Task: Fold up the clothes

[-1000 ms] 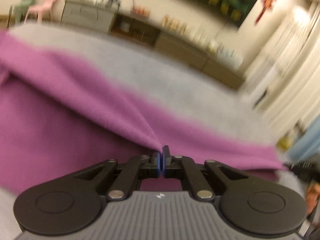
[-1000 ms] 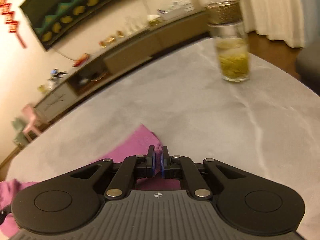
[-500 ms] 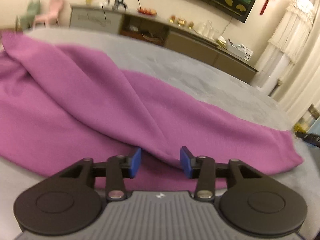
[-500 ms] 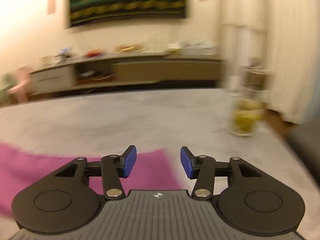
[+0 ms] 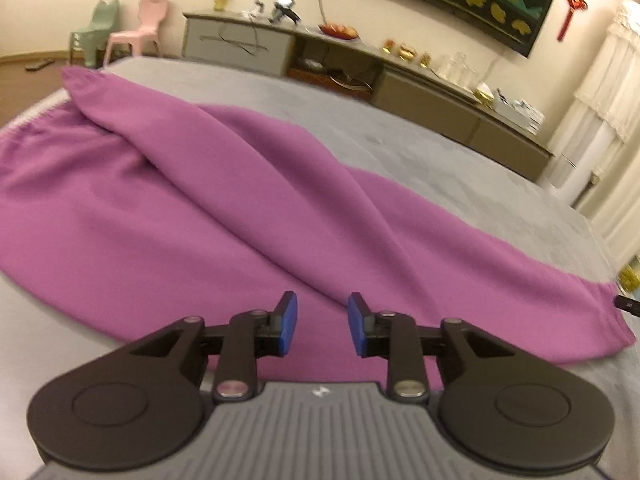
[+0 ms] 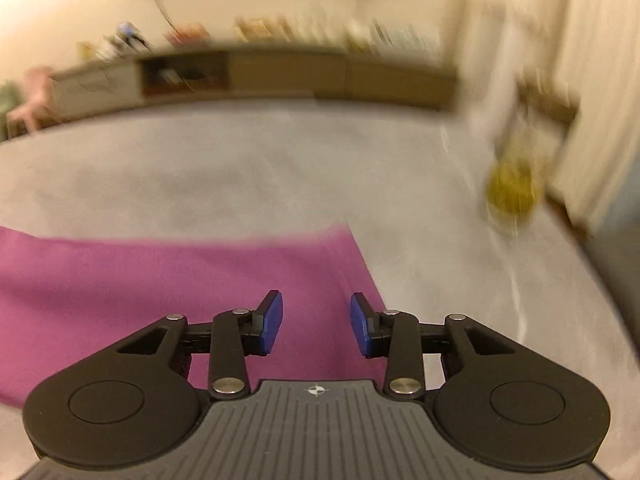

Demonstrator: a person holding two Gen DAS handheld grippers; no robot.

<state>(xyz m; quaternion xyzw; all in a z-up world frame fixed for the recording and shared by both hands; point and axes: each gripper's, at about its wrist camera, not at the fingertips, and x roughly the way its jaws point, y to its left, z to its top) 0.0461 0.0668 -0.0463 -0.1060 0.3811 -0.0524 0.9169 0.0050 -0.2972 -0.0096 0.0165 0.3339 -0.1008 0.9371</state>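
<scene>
1. A blurred glass jar [image 6: 512,188] of yellow-green contents is standing on the grey table [image 6: 280,168], well apart from the cloth; nothing is blocking either claw.
2. The left wrist view is giving us the long sideboard [image 5: 400,76] and two small plastic chairs [image 5: 120,32]; the right wrist view alone is catching the jar.
3. The purple garment [image 5: 200,208] is lying on the table, one long fold draping diagonally over it, its end [image 6: 200,276] sitting flat.
4. Left claw [image 5: 319,324] is hanging released just over the fabric; right claw [image 6: 316,324] is also spread wide, gripping nothing.
</scene>
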